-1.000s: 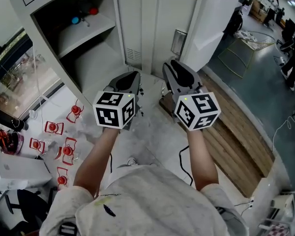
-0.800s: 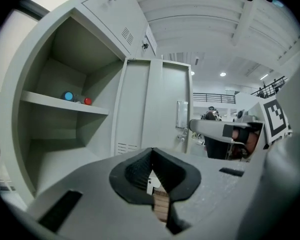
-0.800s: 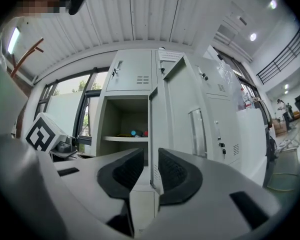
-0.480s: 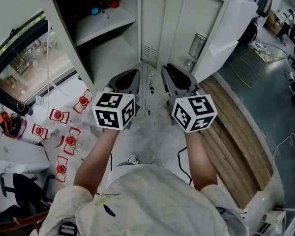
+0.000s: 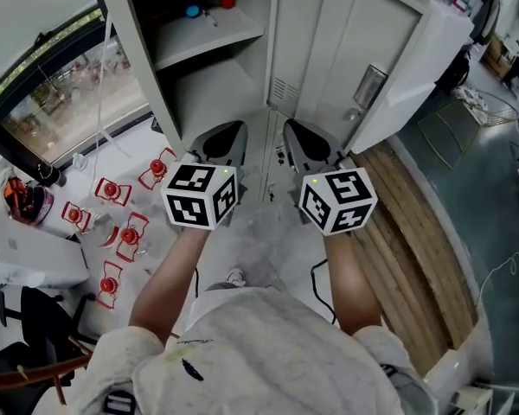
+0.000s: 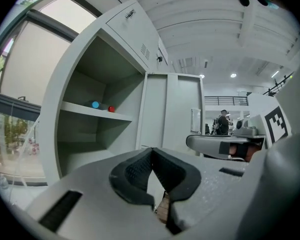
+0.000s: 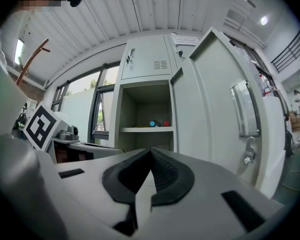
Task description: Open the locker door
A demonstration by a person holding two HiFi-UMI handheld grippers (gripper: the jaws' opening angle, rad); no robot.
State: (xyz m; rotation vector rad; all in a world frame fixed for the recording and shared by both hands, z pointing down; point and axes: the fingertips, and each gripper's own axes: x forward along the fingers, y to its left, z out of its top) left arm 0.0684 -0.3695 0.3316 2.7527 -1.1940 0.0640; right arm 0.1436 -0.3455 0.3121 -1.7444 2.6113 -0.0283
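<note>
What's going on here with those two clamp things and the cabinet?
A person stands facing a grey locker, holding the left gripper and the right gripper out toward it. The locker door already stands open to the right, showing a shelf with a small blue thing and a red thing. Neither gripper touches the door. The left jaws are shut on nothing; the right jaws are closing, tips together, nothing between them.
</note>
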